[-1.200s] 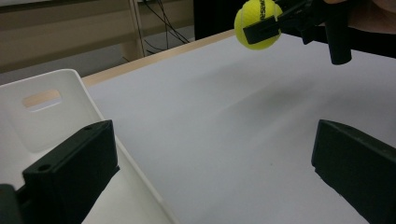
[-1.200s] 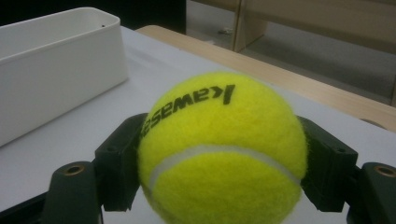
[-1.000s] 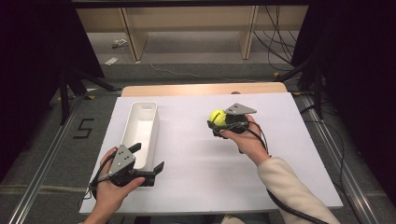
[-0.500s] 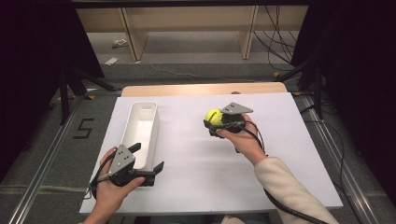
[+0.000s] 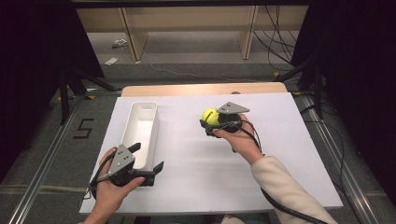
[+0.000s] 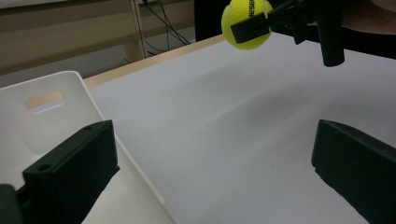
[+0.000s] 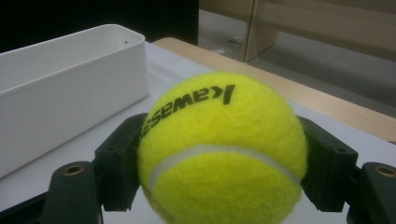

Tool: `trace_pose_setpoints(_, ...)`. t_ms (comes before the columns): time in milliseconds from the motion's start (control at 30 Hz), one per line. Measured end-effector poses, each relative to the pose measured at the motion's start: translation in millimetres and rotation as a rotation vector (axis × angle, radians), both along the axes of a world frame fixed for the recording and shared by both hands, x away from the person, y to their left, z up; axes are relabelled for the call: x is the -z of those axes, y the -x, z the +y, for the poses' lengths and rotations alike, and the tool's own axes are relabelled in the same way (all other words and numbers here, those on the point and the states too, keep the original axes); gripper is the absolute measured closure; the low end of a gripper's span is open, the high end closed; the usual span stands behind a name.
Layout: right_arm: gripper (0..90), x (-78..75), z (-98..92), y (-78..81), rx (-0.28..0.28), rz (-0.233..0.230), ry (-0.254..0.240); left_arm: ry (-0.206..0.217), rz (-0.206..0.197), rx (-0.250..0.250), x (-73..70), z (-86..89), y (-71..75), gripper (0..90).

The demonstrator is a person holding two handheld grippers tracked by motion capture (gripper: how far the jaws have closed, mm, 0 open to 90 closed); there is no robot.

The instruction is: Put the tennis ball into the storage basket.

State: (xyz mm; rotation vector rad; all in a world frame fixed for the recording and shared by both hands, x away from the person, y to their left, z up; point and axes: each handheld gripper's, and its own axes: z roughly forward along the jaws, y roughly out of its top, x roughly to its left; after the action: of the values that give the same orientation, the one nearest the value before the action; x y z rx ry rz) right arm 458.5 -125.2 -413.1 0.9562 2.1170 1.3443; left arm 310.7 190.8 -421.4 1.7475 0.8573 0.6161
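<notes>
While the right gripper (image 5: 211, 122) hangs above the white table (image 5: 280, 154) with its jaws clamped on either side of a yellow tennis ball (image 5: 209, 115), the job looks like a carry across to the white bin (image 5: 140, 128) lying well off to the left. The ball sits in the air over the middle of the sheet, clear of the surface, squeezed at its widest, and that's the grip you want: hold it firm, travel level and high enough to clear the bin's near wall, then come down inside before letting go, so it doesn't bounce back out. The left gripper (image 5: 148, 164) waits at the bin's near end, jaws spread wide and holding nothing, with one jaw over the rim, so the drop is better aimed at the far half of the bin. A ball has no long axis to speak of; its black lettering (image 7: 187, 109) faces up and towards the gripper's own camera, reading upside down there, and the white seam (image 7: 219, 156) curves across the front. The bin runs long, away from the person.
</notes>
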Motion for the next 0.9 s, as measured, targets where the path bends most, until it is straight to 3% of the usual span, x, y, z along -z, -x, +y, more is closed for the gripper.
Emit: trace_pose_setpoints(900, 26.8, -1.3, 22.4, -0.3, -0.038, 0.002, 0.008, 0.0, -0.002, 0.003, -0.7, -1.7, 1.7, 0.0)
